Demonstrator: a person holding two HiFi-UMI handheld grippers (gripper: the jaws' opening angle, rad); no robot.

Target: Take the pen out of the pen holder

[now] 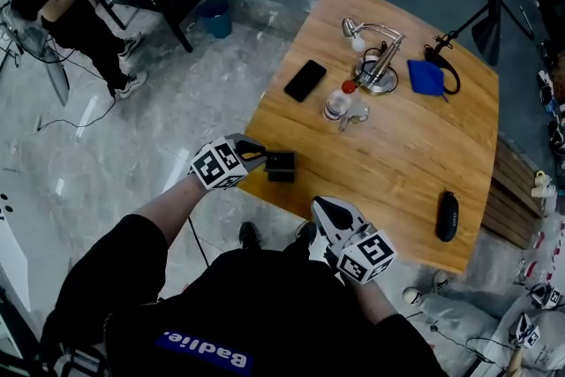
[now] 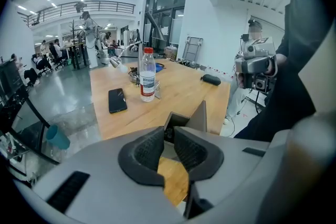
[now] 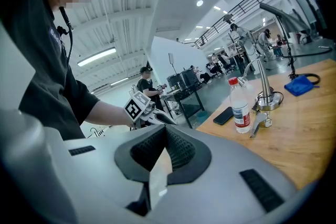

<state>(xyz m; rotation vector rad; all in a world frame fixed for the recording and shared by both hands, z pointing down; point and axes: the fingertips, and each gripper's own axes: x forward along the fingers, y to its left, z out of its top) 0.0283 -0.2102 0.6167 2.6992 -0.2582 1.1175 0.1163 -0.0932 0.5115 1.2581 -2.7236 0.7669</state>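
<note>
Pen holder [image 1: 281, 165], a small dark box, stands close to the near edge of the table [image 1: 415, 163]. The pen itself I cannot make out in any view; I judge that it sits down inside the holder, so it is not taken out yet. The left claw [image 1: 263, 160] is at the holder's left side. In the left gripper view its jaws are drawn almost together, with a thin dark part between the tips that looks like the holder's near wall, so I judge that it is clenched on the holder to steady it. The right claw [image 1: 321, 207] hangs at the table's near edge, apart from the holder, and in the right gripper view its jaws are pressed on each other with nothing between them. The step in hand seems to be the preparation: holder fixed, pen not yet gripped. The next move calls for the right claw to spread its jaws, come over the holder's open top, close on the upper end of the pen and lift straight up. The phone [image 1: 305, 80] and the bottle [image 1: 336, 104] lie well apart and should not disturb.
</note>
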